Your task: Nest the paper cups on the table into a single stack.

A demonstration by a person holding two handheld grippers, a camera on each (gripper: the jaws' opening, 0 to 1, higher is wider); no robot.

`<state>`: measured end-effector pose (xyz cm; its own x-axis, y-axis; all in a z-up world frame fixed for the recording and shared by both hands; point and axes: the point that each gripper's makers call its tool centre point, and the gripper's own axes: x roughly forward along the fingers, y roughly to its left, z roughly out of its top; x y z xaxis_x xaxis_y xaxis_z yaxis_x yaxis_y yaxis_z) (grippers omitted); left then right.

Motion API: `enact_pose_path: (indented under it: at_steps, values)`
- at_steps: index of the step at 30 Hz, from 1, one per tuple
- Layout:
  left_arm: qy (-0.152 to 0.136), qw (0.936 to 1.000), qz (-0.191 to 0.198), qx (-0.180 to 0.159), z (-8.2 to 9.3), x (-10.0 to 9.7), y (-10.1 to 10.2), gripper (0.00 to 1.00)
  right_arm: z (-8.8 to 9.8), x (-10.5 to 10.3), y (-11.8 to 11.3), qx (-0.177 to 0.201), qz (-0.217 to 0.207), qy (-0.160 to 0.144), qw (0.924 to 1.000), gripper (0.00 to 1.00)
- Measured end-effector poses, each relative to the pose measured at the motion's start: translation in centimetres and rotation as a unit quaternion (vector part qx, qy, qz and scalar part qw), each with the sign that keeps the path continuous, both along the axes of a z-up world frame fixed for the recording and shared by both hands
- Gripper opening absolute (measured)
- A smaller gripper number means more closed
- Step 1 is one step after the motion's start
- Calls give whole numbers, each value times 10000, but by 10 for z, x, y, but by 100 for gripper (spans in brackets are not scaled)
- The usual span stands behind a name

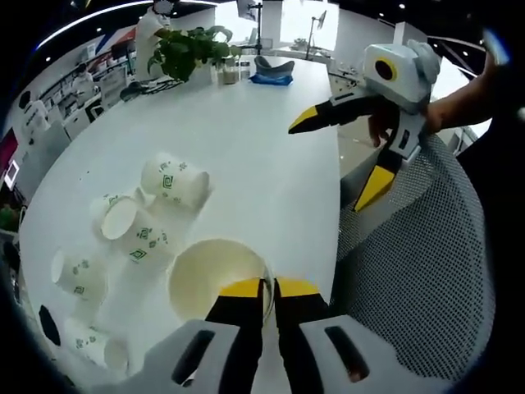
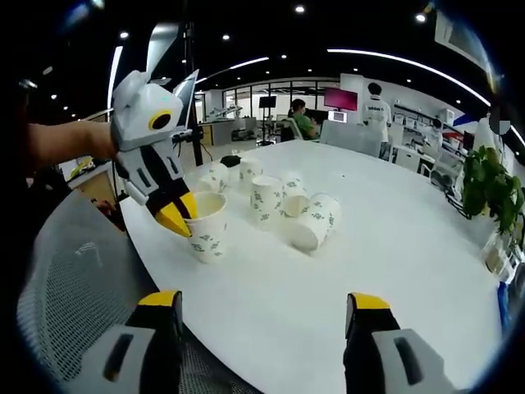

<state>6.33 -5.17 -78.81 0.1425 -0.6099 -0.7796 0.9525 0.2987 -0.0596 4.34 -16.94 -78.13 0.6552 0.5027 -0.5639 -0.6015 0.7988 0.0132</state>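
My left gripper is shut on the near rim of an upright white paper cup with green print. In the right gripper view that cup stands on the table's near edge, with the left gripper pinching its rim. Several more cups lie or stand past it: one on its side, one upright, and others behind. My right gripper is open and holds nothing; it hangs off the table's edge, apart from all cups.
The round white table has bare room beyond the cups. A grey mesh chair back stands against the near edge. A potted plant and small items sit at the far side.
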Motion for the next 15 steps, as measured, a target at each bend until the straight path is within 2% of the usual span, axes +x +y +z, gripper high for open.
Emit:
enact_pose_path:
  at_steps: [10,13,15]
  values:
    - [33,10000,7,0,-4,0,-1,3,-1,-1,0,-10,21,21,10000,82]
    - [-70,9999,-67,24,-3,0,-1,3,0,0,0,-3,19,12,10000,82]
    - [-88,9999,-60,1,-3,1,-1,8,0,0,0,-2,22,9,10000,82]
